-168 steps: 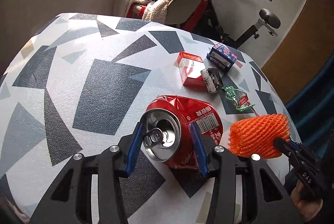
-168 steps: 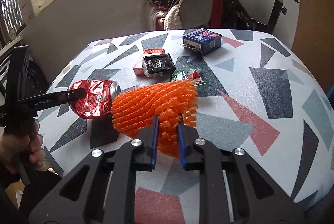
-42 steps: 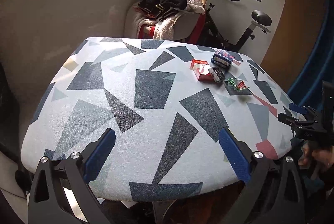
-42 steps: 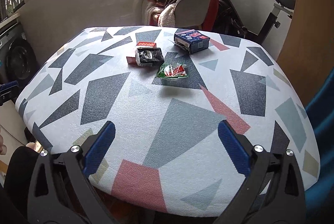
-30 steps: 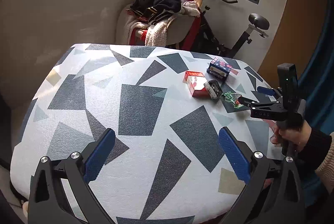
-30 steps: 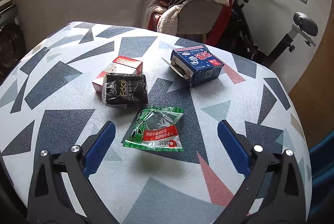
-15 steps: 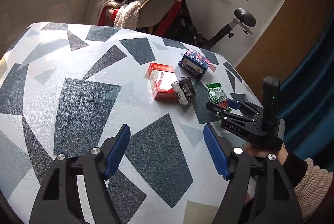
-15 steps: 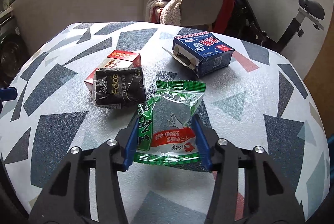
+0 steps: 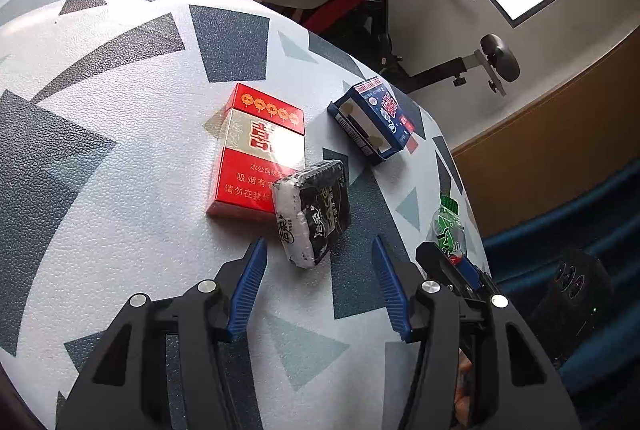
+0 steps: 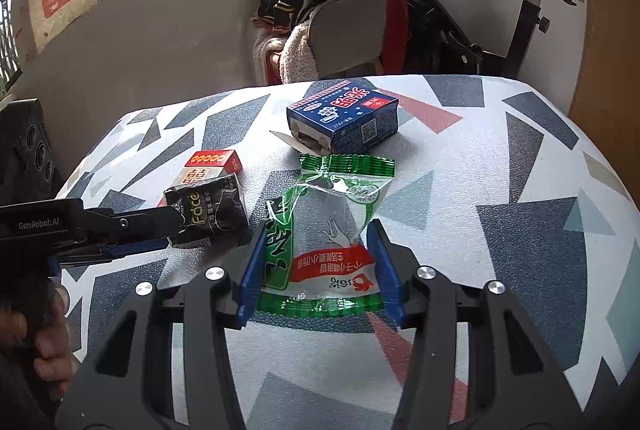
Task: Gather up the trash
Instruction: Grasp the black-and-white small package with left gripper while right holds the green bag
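Four pieces of litter sit bunched near the far right corner of the patterned table (image 10: 520, 189). A red cigarette pack (image 9: 260, 153) lies flat, its gold-lantern lid pointing to the far edge. A black-and-white tissue packet (image 9: 314, 211) rests tilted on the pack's near right corner. Beyond, closest to the far edge, a blue carton (image 10: 344, 119) lies on its side with an end flap open. A green-and-red snack wrapper (image 10: 324, 234), clear in the middle and crinkled, stands raised, nearest the right edge.
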The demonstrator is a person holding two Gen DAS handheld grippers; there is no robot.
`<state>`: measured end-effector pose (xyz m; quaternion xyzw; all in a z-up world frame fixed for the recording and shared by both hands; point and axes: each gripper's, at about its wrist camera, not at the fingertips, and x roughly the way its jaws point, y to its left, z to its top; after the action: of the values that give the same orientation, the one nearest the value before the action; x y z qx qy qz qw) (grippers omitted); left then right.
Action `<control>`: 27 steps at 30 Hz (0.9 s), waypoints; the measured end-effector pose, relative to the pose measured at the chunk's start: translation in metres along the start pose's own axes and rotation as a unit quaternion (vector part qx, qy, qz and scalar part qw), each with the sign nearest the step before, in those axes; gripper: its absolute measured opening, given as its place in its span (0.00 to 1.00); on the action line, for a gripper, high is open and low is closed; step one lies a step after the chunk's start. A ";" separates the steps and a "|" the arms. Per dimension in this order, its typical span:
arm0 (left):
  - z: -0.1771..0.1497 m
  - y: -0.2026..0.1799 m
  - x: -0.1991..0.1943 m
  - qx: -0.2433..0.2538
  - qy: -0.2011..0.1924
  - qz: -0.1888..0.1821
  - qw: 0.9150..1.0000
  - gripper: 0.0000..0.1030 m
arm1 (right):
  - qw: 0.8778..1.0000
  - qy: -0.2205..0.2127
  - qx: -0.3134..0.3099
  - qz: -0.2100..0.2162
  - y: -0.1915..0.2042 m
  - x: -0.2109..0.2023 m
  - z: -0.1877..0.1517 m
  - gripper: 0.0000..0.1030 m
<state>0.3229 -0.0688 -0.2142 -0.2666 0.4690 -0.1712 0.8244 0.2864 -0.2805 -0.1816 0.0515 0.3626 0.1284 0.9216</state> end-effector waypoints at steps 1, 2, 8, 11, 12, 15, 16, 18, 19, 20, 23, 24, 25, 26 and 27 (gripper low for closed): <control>0.001 0.000 0.004 -0.002 0.002 0.003 1.000 0.51 | 1.000 -0.001 0.002 0.001 -0.001 0.000 0.000 0.49; 0.002 0.001 0.006 -0.004 0.001 0.005 1.000 0.51 | 1.000 -0.001 0.002 0.002 -0.001 0.000 0.000 0.49; 0.000 0.008 0.009 -0.004 -0.002 0.009 1.000 0.11 | 1.000 0.007 -0.014 -0.010 0.005 0.004 0.000 0.49; -0.005 0.007 -0.006 0.027 -0.012 0.017 0.999 0.08 | 1.000 0.008 -0.010 -0.013 0.004 0.005 0.000 0.49; -0.007 0.006 -0.013 0.037 -0.015 0.017 0.999 0.08 | 1.000 0.009 -0.007 -0.014 0.003 0.005 0.000 0.49; -0.016 0.003 -0.042 0.076 -0.028 0.020 0.997 0.08 | 1.000 0.009 -0.004 -0.020 0.002 0.005 0.000 0.49; -0.020 0.002 -0.052 0.089 -0.031 0.020 0.995 0.08 | 1.000 0.008 -0.006 -0.023 0.003 0.005 0.000 0.49; -0.030 0.000 -0.073 0.113 -0.030 0.009 0.993 0.08 | 0.999 0.010 -0.016 -0.031 0.007 0.006 0.000 0.49; -0.037 0.001 -0.084 0.122 -0.028 0.001 0.992 0.08 | 0.999 0.014 -0.020 -0.036 0.009 0.007 0.000 0.49; -0.043 0.001 -0.094 0.130 -0.028 0.003 0.991 0.08 | 0.999 0.019 -0.023 -0.042 0.011 0.008 0.001 0.49; -0.065 0.003 -0.125 0.155 -0.027 0.010 0.988 0.08 | 0.998 0.027 -0.038 -0.052 0.017 0.006 0.005 0.49; -0.073 0.003 -0.135 0.164 -0.026 0.013 0.986 0.08 | 0.997 0.024 -0.044 -0.054 0.020 0.002 0.006 0.49; -0.082 0.002 -0.145 0.175 -0.027 0.017 0.984 0.08 | 0.997 0.019 -0.049 -0.053 0.024 -0.005 0.008 0.49; -0.090 0.002 -0.154 0.186 -0.027 0.022 0.982 0.08 | 0.998 0.011 -0.050 -0.048 0.028 -0.015 0.008 0.49; -0.099 0.001 -0.162 0.195 -0.026 0.026 0.980 0.08 | 0.998 0.005 -0.049 -0.040 0.032 -0.024 0.008 0.49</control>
<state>0.1567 -0.0091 -0.1460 -0.0926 0.4119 -0.2315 0.8765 0.2691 -0.2564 -0.1540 -0.0088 0.3622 0.1094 0.9256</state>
